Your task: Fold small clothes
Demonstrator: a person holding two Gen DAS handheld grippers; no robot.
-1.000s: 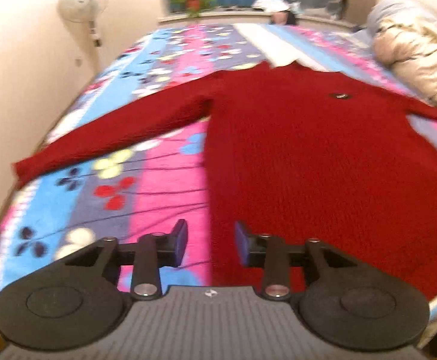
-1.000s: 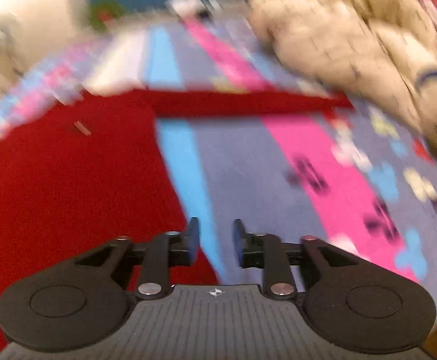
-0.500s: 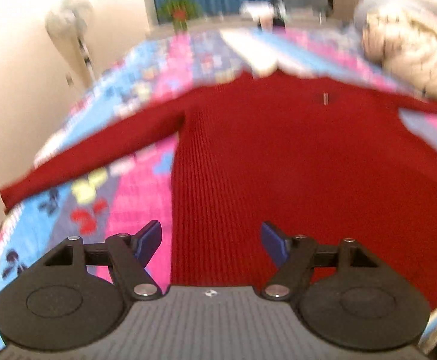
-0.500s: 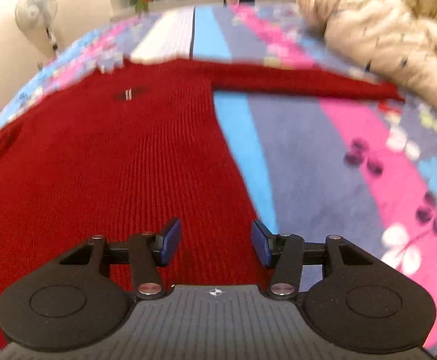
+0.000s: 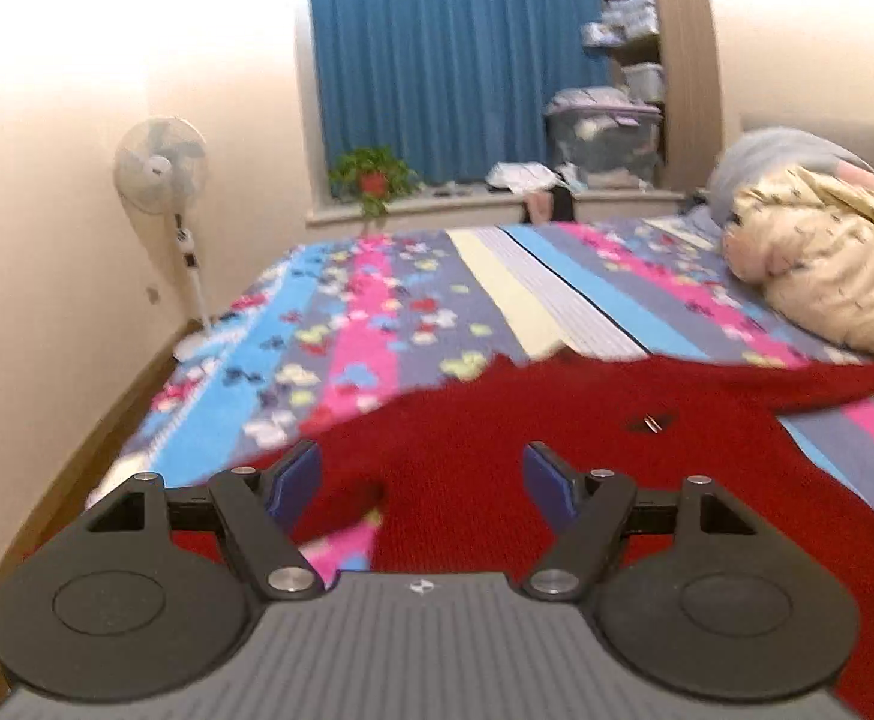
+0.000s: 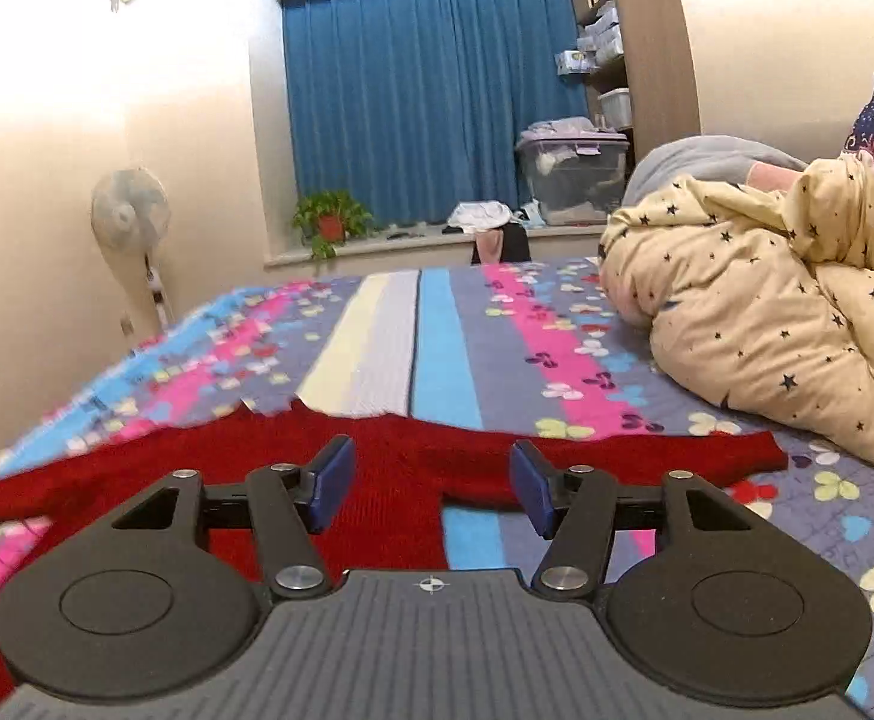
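Left wrist view: the left gripper (image 5: 422, 483) hangs above the near part of a red sweater (image 5: 496, 450), its blue-padded jaws spread wide after just opening, with nothing between them. The sweater lies flat on a bed (image 5: 371, 324) covered in a striped, flower-printed spread; one sleeve runs out to the right toward a cream star-print duvet (image 5: 826, 264) bunched at the right side, and a small dark mark (image 5: 649, 422) sits on the chest. From the right wrist view, the right gripper (image 6: 432, 489) also stands apart with nothing in its jaws, which have just been opening further, over the sweater (image 6: 257, 462) where body and right sleeve meet. That sleeve stretches to the right, its cuff near the duvet (image 6: 754, 306). At the far end of the room hang blue curtains (image 6: 425, 96), with a potted plant (image 6: 332, 222) on the sill, a clear storage box (image 6: 574, 174) to its right and a standing fan (image 6: 131, 210) against the left wall.
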